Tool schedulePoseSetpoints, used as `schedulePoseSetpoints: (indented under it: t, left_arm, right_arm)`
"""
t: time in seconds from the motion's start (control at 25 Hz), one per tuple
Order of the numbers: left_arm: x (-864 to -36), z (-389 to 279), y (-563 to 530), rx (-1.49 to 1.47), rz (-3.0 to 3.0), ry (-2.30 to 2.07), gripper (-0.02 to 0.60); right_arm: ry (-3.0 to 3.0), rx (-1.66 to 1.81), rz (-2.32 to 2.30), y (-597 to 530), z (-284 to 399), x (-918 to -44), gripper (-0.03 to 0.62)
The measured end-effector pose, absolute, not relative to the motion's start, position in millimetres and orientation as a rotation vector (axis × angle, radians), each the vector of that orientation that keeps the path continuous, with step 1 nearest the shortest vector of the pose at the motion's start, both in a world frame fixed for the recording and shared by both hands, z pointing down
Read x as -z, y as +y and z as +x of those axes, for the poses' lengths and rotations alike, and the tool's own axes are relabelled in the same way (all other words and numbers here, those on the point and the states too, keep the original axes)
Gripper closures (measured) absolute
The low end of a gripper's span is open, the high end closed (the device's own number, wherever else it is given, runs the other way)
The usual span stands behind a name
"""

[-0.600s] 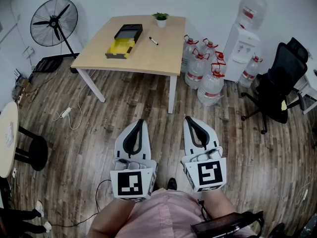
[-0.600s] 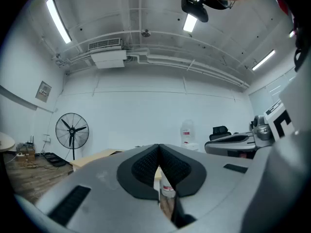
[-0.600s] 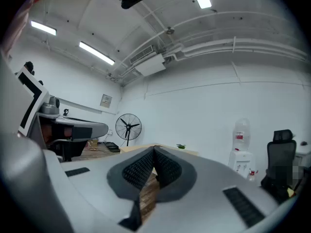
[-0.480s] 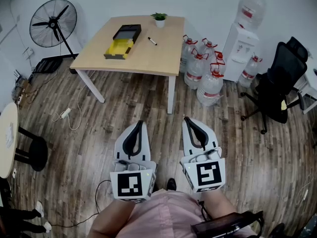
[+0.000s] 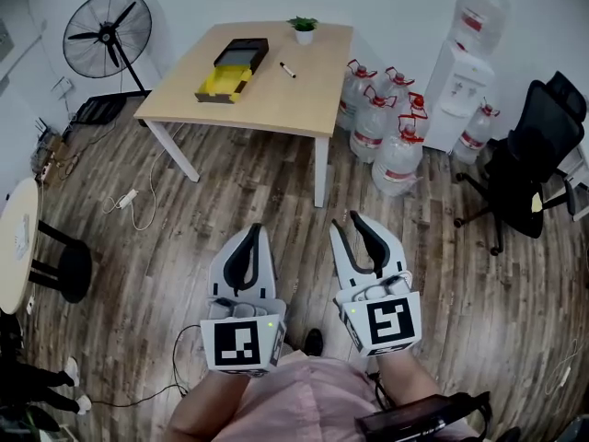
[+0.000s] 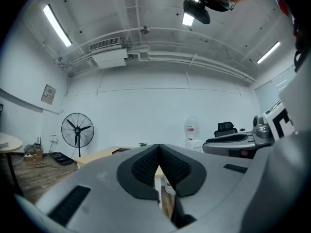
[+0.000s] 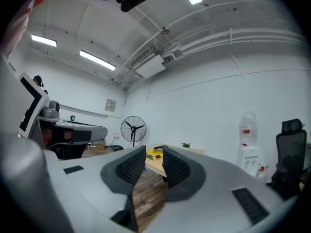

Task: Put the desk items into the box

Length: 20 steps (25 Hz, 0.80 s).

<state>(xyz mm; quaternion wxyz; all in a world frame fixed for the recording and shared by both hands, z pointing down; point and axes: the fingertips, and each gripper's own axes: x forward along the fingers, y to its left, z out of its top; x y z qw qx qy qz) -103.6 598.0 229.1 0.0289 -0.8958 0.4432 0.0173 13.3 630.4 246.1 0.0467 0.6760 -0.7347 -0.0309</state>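
While the left tool [image 5: 250,233] hangs over the brown wood-plank floor [image 5: 230,191] with jaws pressed together on nothing, the right tool [image 5: 347,224] beside it shows jaws slightly apart, empty. Well apart, the light wooden tabletop [image 5: 276,99] carries an open black-and-yellow box [image 5: 230,67], a black marker pen [image 5: 287,70] and a small green potted plant [image 5: 303,30].
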Motion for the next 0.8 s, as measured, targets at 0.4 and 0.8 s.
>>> schedulePoseSetpoints:
  t: [0.4,0.8]
  left_arm:
    - [-241,-90,569,-0.001,-2.736,1.442,0.572]
    - [-262,-90,488,0.041,-2.750,1.494,0.571]
  right_arm:
    - [-2.259,0.061,2.032,601,36,-257,0.471]
    - [-2.237,0.004,2.012,522,46,-277,0.464]
